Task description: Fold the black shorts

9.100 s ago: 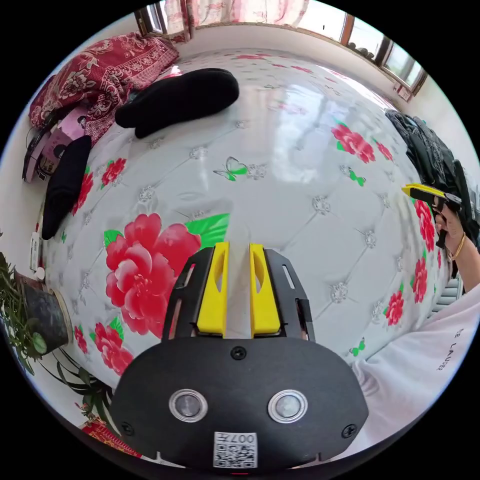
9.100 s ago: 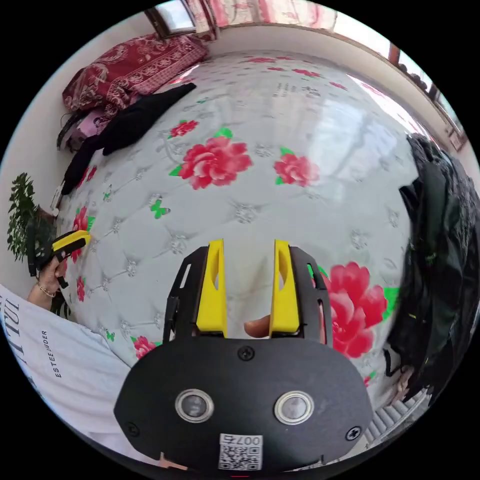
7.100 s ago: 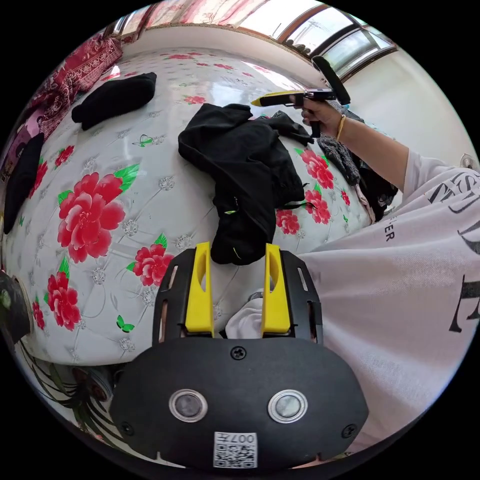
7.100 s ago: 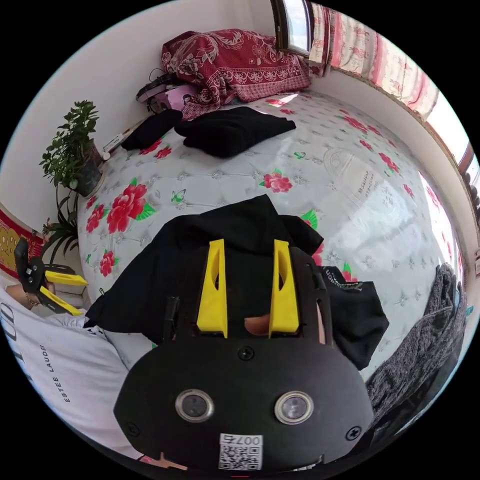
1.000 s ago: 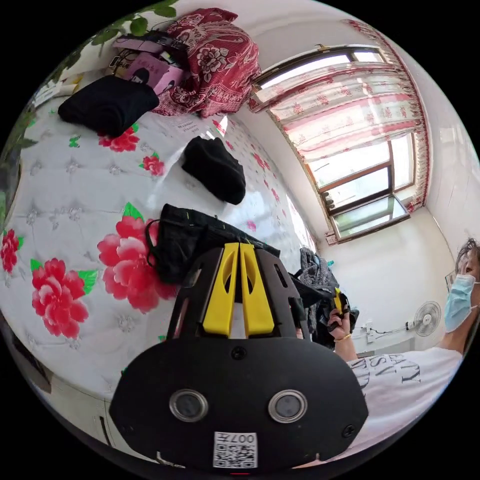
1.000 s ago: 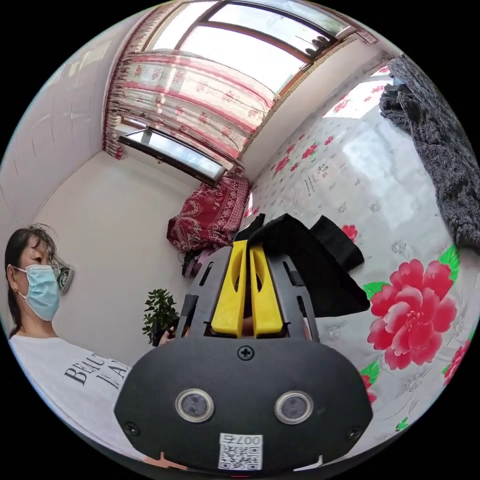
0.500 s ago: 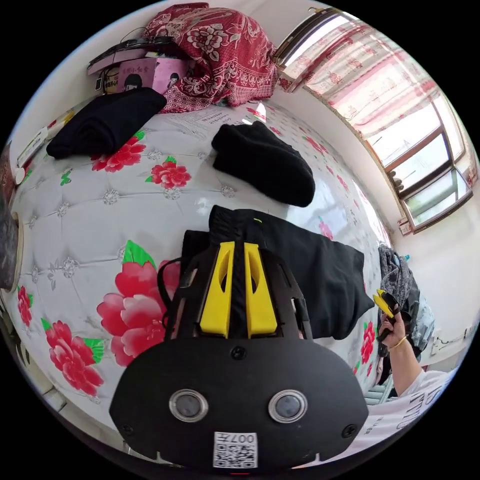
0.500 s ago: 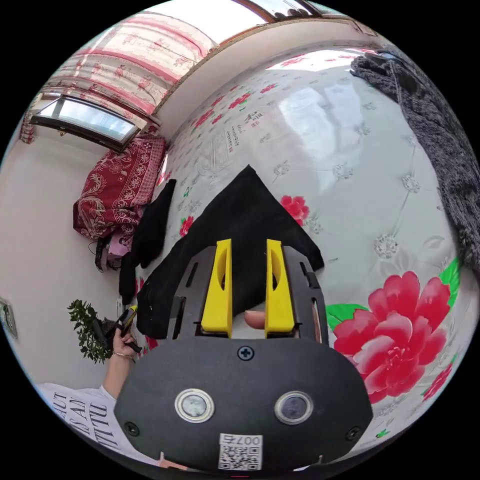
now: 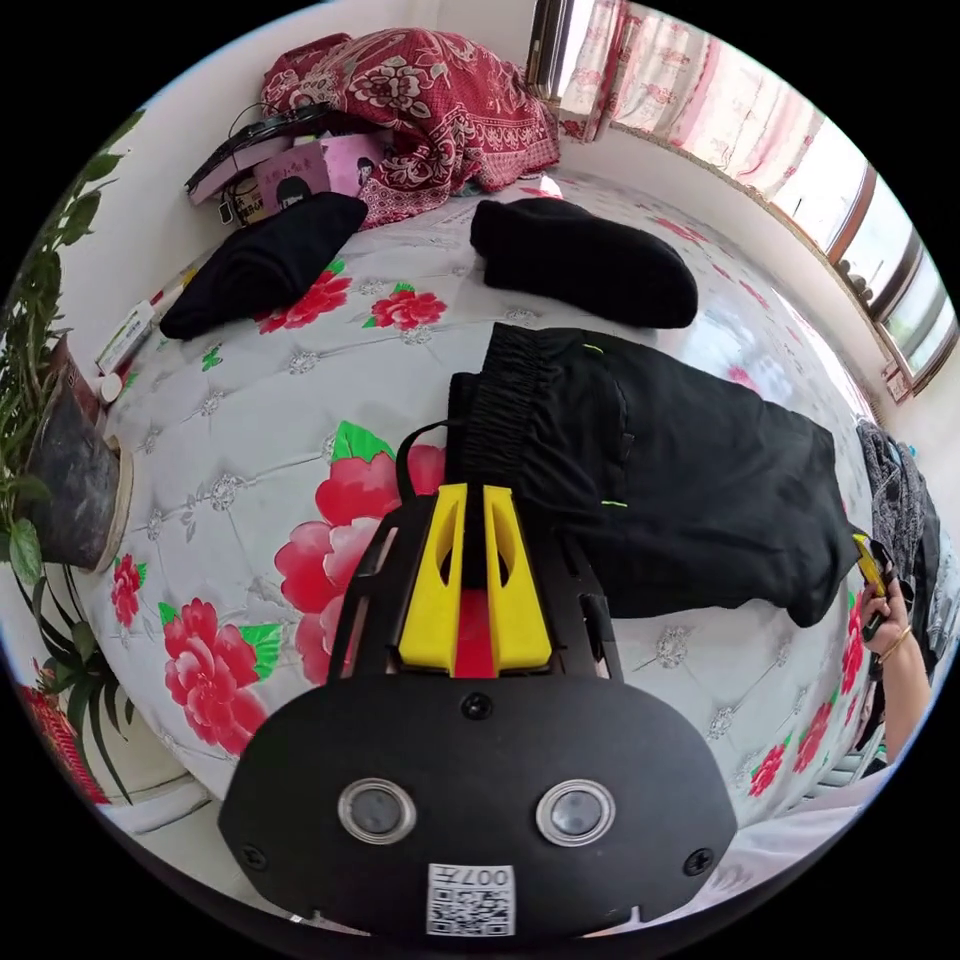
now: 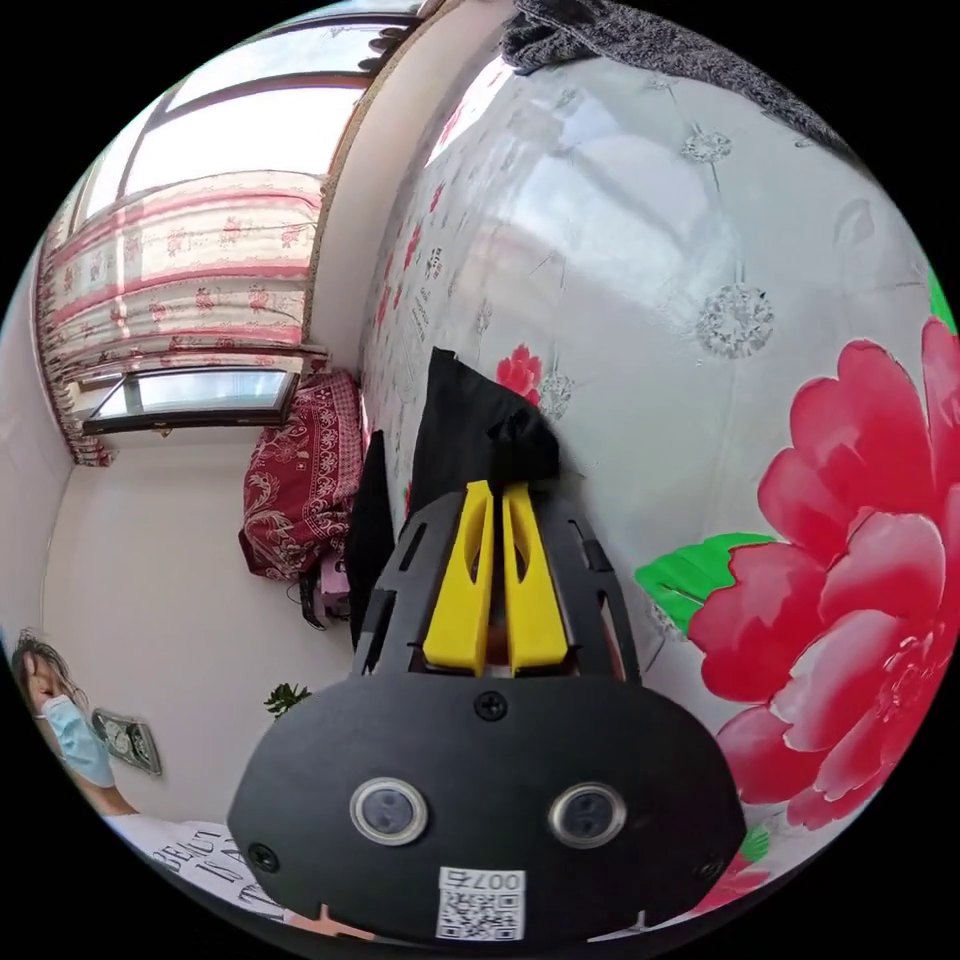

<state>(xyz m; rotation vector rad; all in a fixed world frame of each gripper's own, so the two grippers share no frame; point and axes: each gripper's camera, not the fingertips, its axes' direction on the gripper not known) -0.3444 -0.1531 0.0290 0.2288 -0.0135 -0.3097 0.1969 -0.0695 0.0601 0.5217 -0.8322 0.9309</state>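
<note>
So the left gripper has its yellow jaws nearly together, pinched on the gathered waistband end of the black shorts, with just a sliver of gap between the tips where the fabric sits. From that grip the shorts spread out flat on the flowered bed cover, running away from the left gripper toward the far side, where the right gripper shows as a bit of yellow in the person's hand right at the shorts' leg hem. A thin black drawstring loop pokes out just beside the waistband, over one of the big red flowers. In the right gripper view, the right gripper is also closed down tight, its jaw tips meeting on a bunched corner of the black shorts, and the rest of the cloth rises away from the tips along the bed. Past the shorts from the left gripper there's a folded black garment near the waistband, another folded black piece further off, then a red patterned blanket heaped by the wall. A potted plant stands off the bed's edge, well apart from the shorts. A dark grey pile of clothes sits far beyond the right gripper.
</note>
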